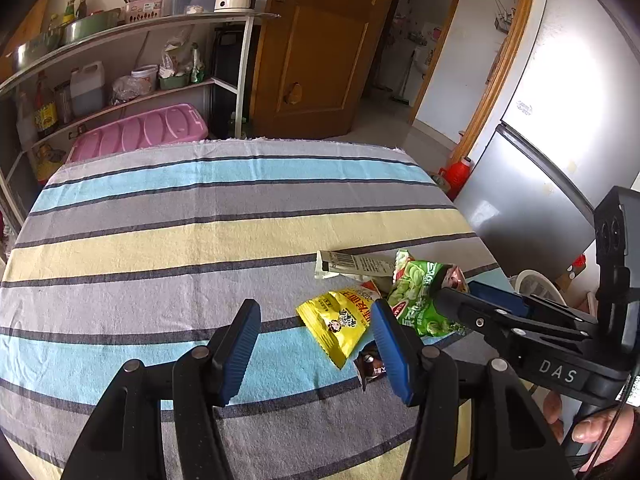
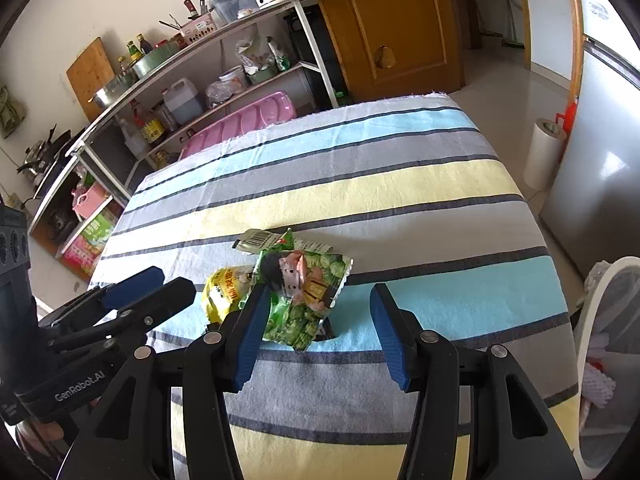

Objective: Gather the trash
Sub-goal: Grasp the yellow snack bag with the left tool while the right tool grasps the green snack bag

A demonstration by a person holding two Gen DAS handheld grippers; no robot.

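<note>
Wrappers (image 2: 296, 300) heaped between both gaping hand-held grippers, white bin (image 2: 600, 320) beside striped table (image 2: 360, 184).

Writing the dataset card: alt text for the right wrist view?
The open right gripper hovers over a pile of snack wrappers, a green wrapper uppermost and a yellow one beside it, on a striped tablecloth. The left gripper enters from the left; kitchen shelves stand behind.
</note>
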